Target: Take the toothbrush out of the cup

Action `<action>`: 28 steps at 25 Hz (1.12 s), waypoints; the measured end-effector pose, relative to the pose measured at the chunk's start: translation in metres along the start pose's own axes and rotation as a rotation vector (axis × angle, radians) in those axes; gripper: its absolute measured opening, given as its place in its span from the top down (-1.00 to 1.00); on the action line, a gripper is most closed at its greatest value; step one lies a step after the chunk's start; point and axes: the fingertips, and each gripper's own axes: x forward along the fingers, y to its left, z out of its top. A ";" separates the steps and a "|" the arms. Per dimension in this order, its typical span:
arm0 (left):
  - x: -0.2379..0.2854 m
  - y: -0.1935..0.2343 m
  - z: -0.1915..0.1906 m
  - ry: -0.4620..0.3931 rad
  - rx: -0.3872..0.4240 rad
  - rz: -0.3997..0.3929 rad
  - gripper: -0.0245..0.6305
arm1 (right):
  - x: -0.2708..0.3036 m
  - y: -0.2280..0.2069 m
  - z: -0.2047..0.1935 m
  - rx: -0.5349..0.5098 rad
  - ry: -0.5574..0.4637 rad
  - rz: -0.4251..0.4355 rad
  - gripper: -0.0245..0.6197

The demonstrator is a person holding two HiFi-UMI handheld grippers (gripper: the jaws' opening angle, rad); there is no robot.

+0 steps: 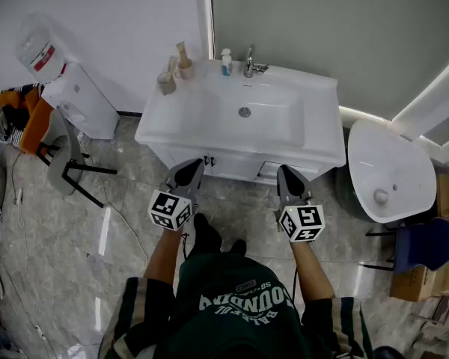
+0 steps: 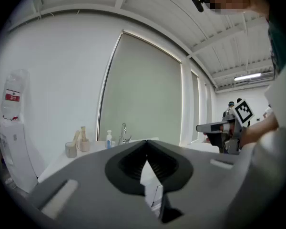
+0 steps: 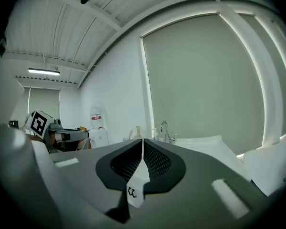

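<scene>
Two beige cups stand at the back left corner of the white sink counter: one cup holds an upright beige toothbrush, and the other cup in front of it holds a leaning one. In the left gripper view both cups show far ahead at the left. My left gripper and right gripper hover side by side in front of the vanity's near edge, well short of the cups. Both are shut with nothing between their jaws.
A faucet and a small blue-and-white bottle stand behind the basin. A water dispenser and a grey chair are to the left. A white round fixture, a blue chair and boxes are to the right.
</scene>
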 end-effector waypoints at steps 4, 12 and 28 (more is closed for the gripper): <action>0.006 0.007 -0.002 0.007 -0.005 -0.011 0.77 | 0.013 0.002 -0.004 -0.004 0.016 0.001 0.92; 0.013 0.047 -0.002 0.014 -0.023 -0.007 0.77 | 0.057 0.023 0.000 0.002 0.019 0.024 0.92; 0.038 0.176 0.003 0.023 -0.027 -0.064 0.77 | 0.187 0.093 0.023 -0.003 0.010 0.019 0.92</action>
